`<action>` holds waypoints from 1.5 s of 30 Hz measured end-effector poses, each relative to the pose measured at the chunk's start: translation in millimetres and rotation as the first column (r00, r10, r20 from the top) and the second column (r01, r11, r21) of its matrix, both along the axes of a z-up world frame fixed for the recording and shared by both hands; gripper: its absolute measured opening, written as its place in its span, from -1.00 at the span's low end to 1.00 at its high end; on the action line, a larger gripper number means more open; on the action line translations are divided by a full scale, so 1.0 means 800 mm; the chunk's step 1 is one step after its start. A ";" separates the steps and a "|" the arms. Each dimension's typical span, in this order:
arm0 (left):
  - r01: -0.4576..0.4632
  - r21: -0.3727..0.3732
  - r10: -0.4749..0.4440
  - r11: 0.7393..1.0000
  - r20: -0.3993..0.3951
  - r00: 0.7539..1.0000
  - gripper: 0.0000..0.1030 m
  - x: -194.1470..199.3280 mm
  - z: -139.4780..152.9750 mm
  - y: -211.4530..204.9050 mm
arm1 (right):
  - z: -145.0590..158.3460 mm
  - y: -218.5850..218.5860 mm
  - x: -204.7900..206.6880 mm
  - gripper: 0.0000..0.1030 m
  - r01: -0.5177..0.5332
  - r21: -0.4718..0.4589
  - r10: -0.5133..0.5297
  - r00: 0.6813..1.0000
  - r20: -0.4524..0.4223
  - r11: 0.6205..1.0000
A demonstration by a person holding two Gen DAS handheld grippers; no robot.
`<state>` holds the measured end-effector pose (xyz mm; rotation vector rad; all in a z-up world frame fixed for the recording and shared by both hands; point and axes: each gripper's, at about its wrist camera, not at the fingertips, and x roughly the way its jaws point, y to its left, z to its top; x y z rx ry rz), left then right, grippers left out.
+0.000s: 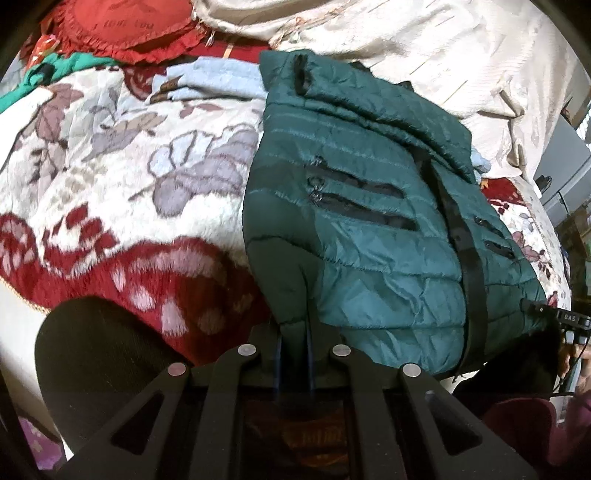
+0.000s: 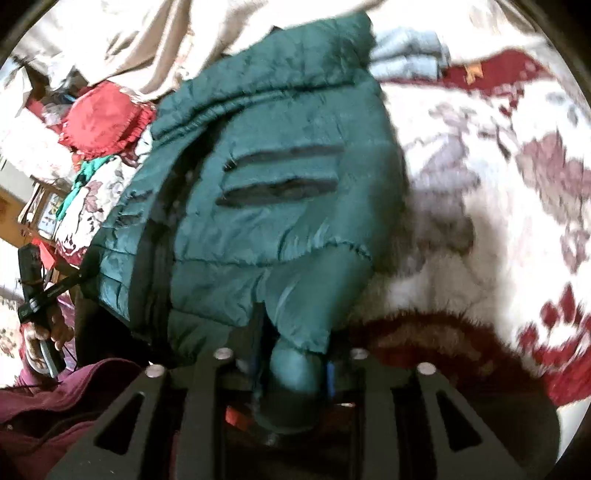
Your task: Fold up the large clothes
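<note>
A dark green quilted puffer jacket lies on a floral blanket, folded with its zip pockets facing up. My left gripper is shut on the jacket's near left corner. My right gripper is shut on a bunched fold at the jacket's near right corner. The right gripper also shows at the left wrist view's right edge, and the left gripper at the right wrist view's left edge. The near edge hangs between both grippers.
A cream quilted cover is bunched behind the jacket. A red frilled cushion and a green cloth lie at the far left. A light blue folded garment lies beside the jacket. The person's maroon sleeve is close by.
</note>
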<state>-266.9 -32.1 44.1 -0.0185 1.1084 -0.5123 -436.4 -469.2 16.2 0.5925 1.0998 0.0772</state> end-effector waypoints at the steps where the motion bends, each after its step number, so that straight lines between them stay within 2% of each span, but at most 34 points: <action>1: -0.001 0.007 0.001 1.000 -0.002 1.000 -1.00 -0.001 -0.002 0.000 | -0.006 0.000 0.000 -0.21 0.002 0.015 -0.002 1.000 -0.013 1.000; 6: -0.029 0.038 0.030 0.999 -0.029 0.999 -1.00 0.003 -0.020 -0.002 | -0.018 0.010 0.002 -0.05 -0.020 0.003 0.020 0.999 -0.038 1.000; 8: -0.032 0.054 0.033 0.998 -0.028 0.999 -0.91 0.002 -0.026 -0.004 | -0.019 0.012 0.003 -0.01 -0.021 0.006 0.021 0.999 -0.037 1.000; 10: -0.033 0.065 0.034 0.997 -0.024 0.999 -0.74 0.000 -0.031 -0.007 | -0.019 0.014 0.004 -0.01 -0.027 -0.004 0.027 0.999 -0.036 1.000; 13: -0.042 0.064 0.044 0.997 -0.032 0.999 -0.71 0.001 -0.035 -0.006 | -0.015 0.018 0.003 -0.02 -0.039 -0.025 0.038 0.999 -0.029 0.999; 14: -0.039 0.065 0.041 0.997 -0.030 0.999 -0.71 0.000 -0.034 -0.006 | -0.013 0.022 0.003 -0.12 -0.051 -0.045 0.050 0.998 -0.027 0.998; 15: -0.035 0.067 0.037 0.997 -0.024 0.999 -0.76 -0.001 -0.032 -0.007 | -0.011 0.025 0.004 -0.31 -0.059 -0.060 0.058 0.998 -0.024 0.996; 16: -0.030 0.070 0.031 0.997 -0.012 0.999 -0.93 -0.002 -0.030 -0.007 | -0.007 0.027 0.004 -0.39 -0.063 -0.083 0.062 0.998 -0.018 0.995; 18: -0.026 0.072 0.025 0.997 0.013 1.000 -1.00 -0.005 -0.022 -0.007 | 0.001 0.026 0.004 -0.57 -0.056 -0.106 0.056 0.998 -0.004 0.993; 21: -0.018 0.048 0.016 0.999 0.049 0.999 -1.00 -0.010 -0.003 -0.006 | 0.016 0.021 0.003 -0.61 -0.048 -0.105 0.051 0.998 0.025 0.993; 32: -0.025 -0.060 0.035 0.998 0.183 0.983 -1.00 0.004 0.081 -0.007 | 0.084 0.000 0.005 -0.63 -0.006 -0.092 0.022 0.983 0.180 0.996; 45: -0.064 -0.138 0.097 0.988 0.250 0.963 -1.00 0.041 0.129 -0.011 | 0.130 -0.024 0.021 -0.63 0.089 -0.080 -0.062 0.954 0.295 0.993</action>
